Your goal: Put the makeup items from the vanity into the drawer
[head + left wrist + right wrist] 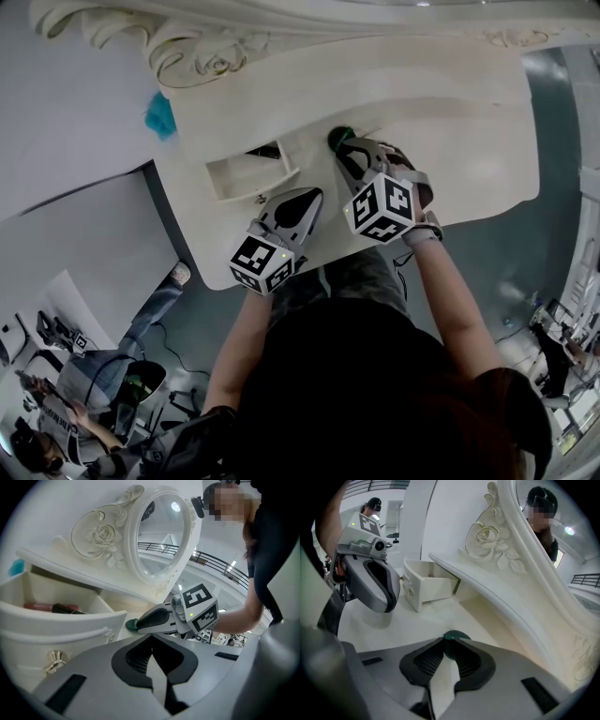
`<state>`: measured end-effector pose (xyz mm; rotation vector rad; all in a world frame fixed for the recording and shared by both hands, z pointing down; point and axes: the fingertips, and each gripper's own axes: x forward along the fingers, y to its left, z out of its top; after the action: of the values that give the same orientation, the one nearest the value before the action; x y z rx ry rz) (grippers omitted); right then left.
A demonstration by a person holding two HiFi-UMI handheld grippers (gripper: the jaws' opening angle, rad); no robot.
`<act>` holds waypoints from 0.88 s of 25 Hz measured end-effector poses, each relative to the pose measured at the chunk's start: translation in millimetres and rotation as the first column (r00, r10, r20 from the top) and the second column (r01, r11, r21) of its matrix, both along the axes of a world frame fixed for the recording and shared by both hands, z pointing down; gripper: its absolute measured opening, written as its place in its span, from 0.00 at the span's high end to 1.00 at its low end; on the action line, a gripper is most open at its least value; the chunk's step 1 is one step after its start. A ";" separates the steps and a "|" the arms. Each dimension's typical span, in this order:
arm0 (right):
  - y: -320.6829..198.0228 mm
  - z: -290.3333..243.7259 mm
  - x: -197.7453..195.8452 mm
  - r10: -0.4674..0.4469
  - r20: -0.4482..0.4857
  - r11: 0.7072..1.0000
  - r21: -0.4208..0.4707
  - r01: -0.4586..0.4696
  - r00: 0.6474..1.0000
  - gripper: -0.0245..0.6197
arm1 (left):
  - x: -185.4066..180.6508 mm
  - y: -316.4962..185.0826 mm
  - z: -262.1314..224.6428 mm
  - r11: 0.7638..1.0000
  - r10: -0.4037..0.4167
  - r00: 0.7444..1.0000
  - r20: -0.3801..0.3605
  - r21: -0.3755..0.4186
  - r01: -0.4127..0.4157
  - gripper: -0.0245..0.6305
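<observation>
A small dark green round makeup item [454, 636] sits pinched at the tips of my right gripper [449, 645], just above the white vanity top [408, 625]. The head view shows this item [337, 137] right of the open drawer [246, 174]. In the left gripper view the drawer [56, 620] holds a pink-red stick [42, 606] and a black item [66, 609]. My left gripper [152, 639] is shut with nothing between its pads. It hovers over the vanity's front part [313, 197], just right of the drawer's front.
An ornate oval mirror [161, 541] with carved roses stands at the back of the vanity. A brass knob [55, 658] is on the drawer front. A turquoise object [160, 114] lies off the vanity's left end. Other people and gear are on the floor at lower left [84, 394].
</observation>
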<state>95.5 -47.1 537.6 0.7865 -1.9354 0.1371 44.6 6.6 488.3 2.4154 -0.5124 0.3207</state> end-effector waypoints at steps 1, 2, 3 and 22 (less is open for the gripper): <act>-0.7 -1.2 -0.1 0.001 0.001 1.000 0.009 -0.001 1.000 0.85 | -0.8 0.2 0.1 1.000 -0.003 1.000 -0.001 0.000 0.003 0.94; -1.6 -2.9 0.0 0.003 0.001 1.000 0.020 -0.003 1.000 0.89 | -1.4 0.4 0.2 1.000 -0.006 1.000 -0.001 0.000 0.006 0.94; -2.3 -4.8 0.4 0.005 0.001 1.000 0.030 -0.005 1.000 0.89 | -2.0 0.7 0.2 1.000 -0.008 1.000 -0.001 0.000 0.008 0.94; 4.1 -61.7 -14.4 -0.007 0.057 0.991 0.135 -0.001 0.998 0.90 | -14.9 2.4 -14.7 0.997 -0.057 0.998 -0.019 0.042 0.058 0.94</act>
<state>81.1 -43.0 475.9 0.8771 -2.0160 0.0272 29.6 9.1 473.5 2.4370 -0.5845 0.2660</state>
